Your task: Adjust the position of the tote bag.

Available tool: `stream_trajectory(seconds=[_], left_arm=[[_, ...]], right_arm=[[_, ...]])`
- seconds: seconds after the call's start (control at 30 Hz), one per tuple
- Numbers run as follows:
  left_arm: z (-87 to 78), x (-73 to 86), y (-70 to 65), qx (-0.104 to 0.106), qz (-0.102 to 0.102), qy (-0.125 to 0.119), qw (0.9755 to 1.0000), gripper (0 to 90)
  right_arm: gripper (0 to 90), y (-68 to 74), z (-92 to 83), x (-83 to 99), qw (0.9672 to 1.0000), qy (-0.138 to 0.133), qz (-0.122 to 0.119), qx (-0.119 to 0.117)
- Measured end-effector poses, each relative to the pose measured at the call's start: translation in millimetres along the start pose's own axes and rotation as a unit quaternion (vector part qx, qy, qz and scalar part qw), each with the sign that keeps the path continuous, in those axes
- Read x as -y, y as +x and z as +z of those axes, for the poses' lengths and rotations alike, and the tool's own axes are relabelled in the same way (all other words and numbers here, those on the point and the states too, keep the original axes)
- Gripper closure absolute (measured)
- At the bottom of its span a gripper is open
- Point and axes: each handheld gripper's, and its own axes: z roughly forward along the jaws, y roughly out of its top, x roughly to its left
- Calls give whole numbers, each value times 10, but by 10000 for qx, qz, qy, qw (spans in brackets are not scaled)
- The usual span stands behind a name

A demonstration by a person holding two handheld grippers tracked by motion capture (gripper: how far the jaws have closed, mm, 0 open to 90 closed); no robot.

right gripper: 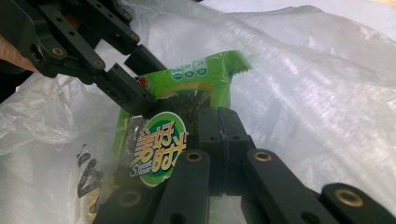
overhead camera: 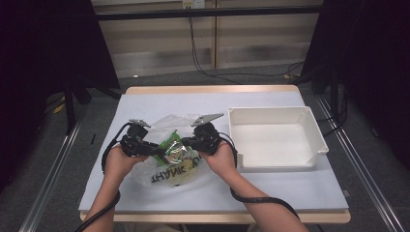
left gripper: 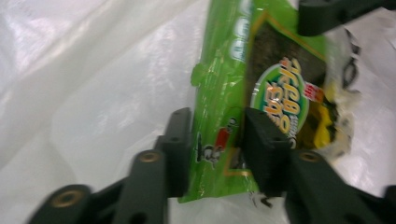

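Green snack packet (overhead camera: 170,145) sits half in the mouth of a clear plastic bag (overhead camera: 169,169) lying on the worktop (overhead camera: 145,104), between the two hands, left of centre. Left tongs (left gripper: 216,135) pinch the packet's lower edge, one pad each side of the green film, grip looks narrow and near the seal. Right tongs (right gripper: 219,135) are pressed together, apparently nipping a fold of the bag film just beside the packet; whether they also catch the packet itself I cannot tell. In the right gripper view the left tongs (right gripper: 135,93) meet the packet (right gripper: 177,112) at its upper left corner. Likely step: feeding the packet into the bag, or drawing it out; direction unclear. To do it well: keep the bag mouth held taut and lifted with the right tongs so the film does not fold over the packet; move the packet along its long side, flat, not twisted; hold on the seal, not the crinkly body, so it does not slip. White tray (overhead camera: 316,145) stands well apart on the right, empty, probably the drop-off or source. Risk: thin film bunching at the tongs.
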Motion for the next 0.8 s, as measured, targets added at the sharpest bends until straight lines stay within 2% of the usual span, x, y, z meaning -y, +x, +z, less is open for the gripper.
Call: stream_trajectory(seconds=[0.03,0.07,0.1,0.13,0.2,0.27,0.3,0.37,0.4,0.43,0.47,0.53,0.57,0.6,0.63,0.67,0.73,0.77,0.8], left_arm=[[-17,-1,-15,13,73,-7,10000,728],[-34,-2,-37,-24,55,-31,10000,795],[-66,-6,-39,-71,178,7,9998,852],[-80,-7,-54,-68,153,-68,9998,870],[-137,-18,-74,-51,219,-89,9997,891],[-165,-36,-106,-77,314,-16,9995,900],[-168,-44,-122,-113,348,29,9993,900],[-175,-54,-137,-170,450,149,9987,900],[-192,-62,-135,-170,588,194,9979,900],[-188,-63,-160,-166,532,87,9984,900],[-197,-69,-180,-153,514,19,9986,900],[-218,-91,-217,-132,549,22,9984,900],[-242,-113,-220,-139,754,135,9970,900],[-261,-130,-234,-147,784,156,9967,900],[-275,-151,-241,-114,843,171,9962,900],[-272,-160,-283,-160,665,29,9977,900],[-322,-193,-282,-154,880,176,9958,900],[-322,-189,-313,-176,712,42,9973,900],[-339,-189,-304,-188,720,45,9972,900]], right_arm=[[897,-1,3,3,10000,7,10,-20],[895,-2,10,4,10000,47,14,-39],[890,-3,14,7,10000,43,14,-68],[877,0,14,8,10000,28,6,-56],[815,-11,19,0,9999,77,68,-131],[827,-7,-1,-20,9998,121,54,-157],[861,-2,-7,-31,9997,172,4,-165],[842,0,-10,-44,9995,217,-21,-209],[779,-4,-5,-46,9994,250,-1,-252],[677,-5,1,-52,9993,278,5,-258],[673,0,4,-59,9993,284,-17,-241],[636,12,20,-73,9986,349,-49,-403],[603,21,31,-84,9984,391,-76,-405],[560,24,49,-96,9980,448,-111,-442],[583,21,69,-108,9975,518,-84,-475],[618,12,83,-114,9976,519,-96,-455],[668,-16,97,-128,9972,553,-43,-501],[716,-42,97,-129,9971,524,71,-546],[839,-62,86,-129,9971,486,123,-566]])
